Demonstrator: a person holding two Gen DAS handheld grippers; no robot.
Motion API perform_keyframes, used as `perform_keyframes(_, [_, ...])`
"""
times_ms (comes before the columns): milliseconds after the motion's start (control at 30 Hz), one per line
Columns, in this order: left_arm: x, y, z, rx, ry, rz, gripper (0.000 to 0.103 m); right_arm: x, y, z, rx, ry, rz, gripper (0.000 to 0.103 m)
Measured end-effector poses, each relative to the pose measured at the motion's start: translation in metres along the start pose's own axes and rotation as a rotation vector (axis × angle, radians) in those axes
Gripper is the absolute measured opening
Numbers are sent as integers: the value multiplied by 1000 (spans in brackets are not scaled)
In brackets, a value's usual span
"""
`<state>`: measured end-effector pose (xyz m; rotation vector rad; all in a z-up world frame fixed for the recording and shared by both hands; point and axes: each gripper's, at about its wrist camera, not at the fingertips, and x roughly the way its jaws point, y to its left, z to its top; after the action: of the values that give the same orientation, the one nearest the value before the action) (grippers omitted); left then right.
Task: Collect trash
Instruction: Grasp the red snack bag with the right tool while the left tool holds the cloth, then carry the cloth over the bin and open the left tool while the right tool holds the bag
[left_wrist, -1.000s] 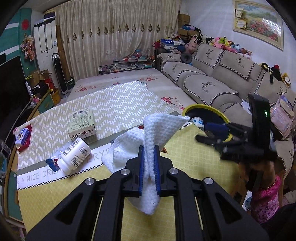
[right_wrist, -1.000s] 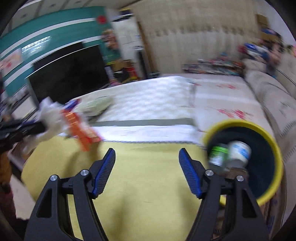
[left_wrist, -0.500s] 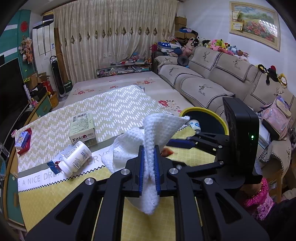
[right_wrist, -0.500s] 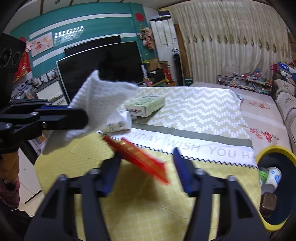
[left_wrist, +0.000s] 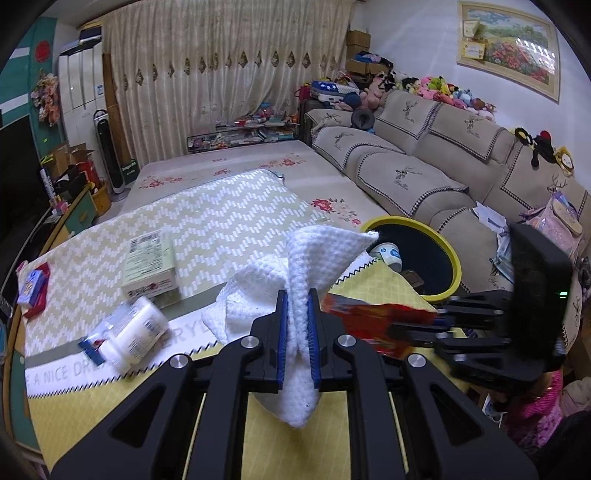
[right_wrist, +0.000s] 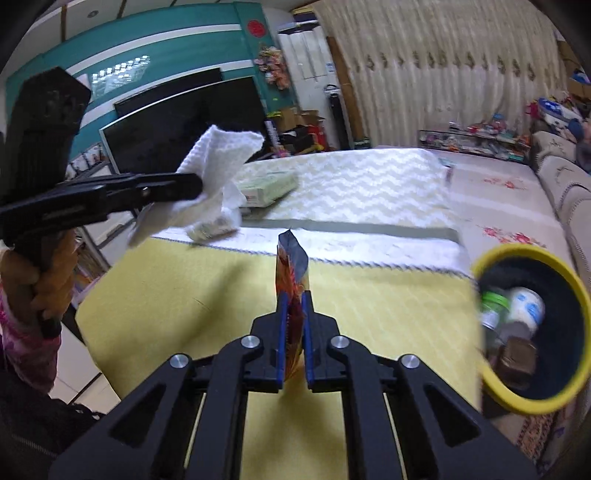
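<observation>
Currently both jaws are clamped. Left gripper (left_wrist: 295, 332) pinches a crumpled white waffle-weave paper towel (left_wrist: 291, 266), centre of the left view. Right gripper (right_wrist: 294, 332) is closed on a flat red-orange snack wrapper (right_wrist: 291, 266), which stands edge-on between the blue pads at frame centre. Yellow-rimmed dark trash bin (right_wrist: 491, 384) sits at right edge, holding a white cup and other trash. White pill bottle (left_wrist: 129, 332) and pale green carton (left_wrist: 149, 264) lie on the cloth-covered table (right_wrist: 369, 306), left of centre.

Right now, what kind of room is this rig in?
Most likely a home living room: a long beige sofa lined with plush toys, a large TV on a teal wall, and drawn curtains at the far side.
</observation>
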<state>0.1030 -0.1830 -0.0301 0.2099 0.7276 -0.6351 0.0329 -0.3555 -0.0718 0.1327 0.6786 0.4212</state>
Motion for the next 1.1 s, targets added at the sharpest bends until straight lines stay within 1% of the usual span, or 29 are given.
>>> perform_keyframes(167, [31,-18,16,42,17,-39,11,-39,-34,-18,94,-42,-116,7])
perform_keyframes(267, [51,-36,29,88,20,-66,11,-64,-55,-26,151,-81,-196,7])
perform_keyframes(367, [74,-61,45,143,23,-95,11,-88,-64,-30,167,-120,-262,7])
perform_keyframes(433, [90,-81,55,173,29,-128,11,-105,-70,-32,174,-150,-304,7])
perform_keyframes(567, [133,-121,75,223,70,-188,11,-134,-82,-33,193,-197,-385,7])
perform_keyframes(767, [193,-175,95,279,143,-221,11,-174,-104,-47,244,-239,-499,8])
perform_keyframes(967, [233,-209,109,303,168,-221,12,-199,-122,-61,290,-259,-555,8])
perform_keyframes(1033, [248,-219,111,308,178,-219,16,-201,-125,-64,299,-260,-557,8])
perform_keyframes(1067, [254,-222,112,306,185,-223,25,-201,-126,-65,303,-260,-557,8])
perform_keyframes(1100, [261,-225,113,300,193,-221,50,-201,-127,-66,306,-261,-557,8])
